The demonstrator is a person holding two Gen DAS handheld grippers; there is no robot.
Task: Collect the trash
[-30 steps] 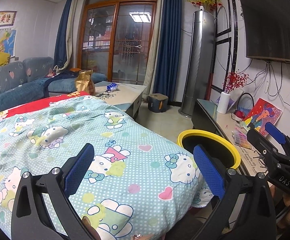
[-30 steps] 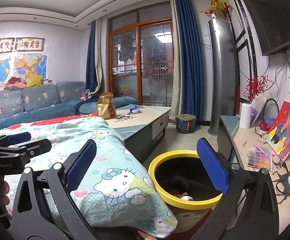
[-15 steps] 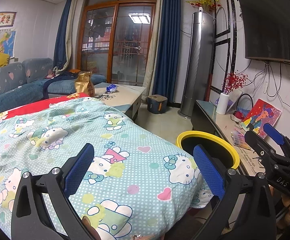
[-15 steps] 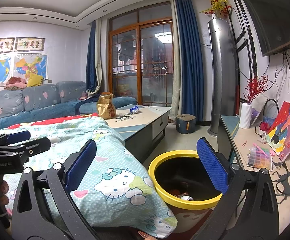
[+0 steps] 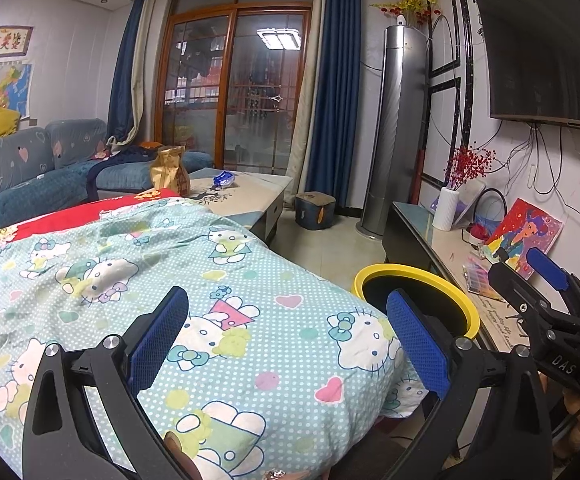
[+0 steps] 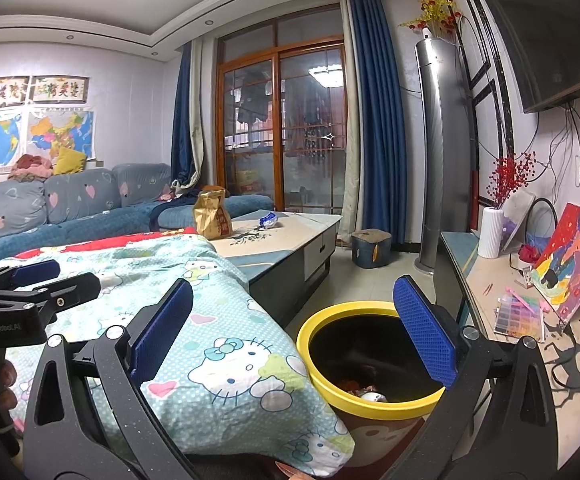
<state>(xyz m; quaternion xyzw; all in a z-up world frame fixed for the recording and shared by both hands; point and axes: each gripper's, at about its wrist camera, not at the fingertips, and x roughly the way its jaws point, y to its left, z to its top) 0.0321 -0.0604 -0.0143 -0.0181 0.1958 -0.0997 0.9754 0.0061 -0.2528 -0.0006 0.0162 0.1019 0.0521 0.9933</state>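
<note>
Left hand-held gripper (image 5: 287, 338) spread wide, textured blue pads empty, above a soft cotton cartoon-cat quilt (image 5: 193, 300) with polka dots. Right hand-held gripper (image 6: 294, 330) also spread and empty, over the round yellow-rimmed black trash bin (image 6: 330, 394); crumpled wrappers (image 6: 364, 390) lie at its bottom. Bin stands on the floor just beside the quilt edge. Farther back, a creased brown paper bag (image 6: 211, 218) and a crinkled blue-white snack wrapper (image 6: 269, 220) sit on the smooth beige worktop (image 6: 290, 236).
</note>
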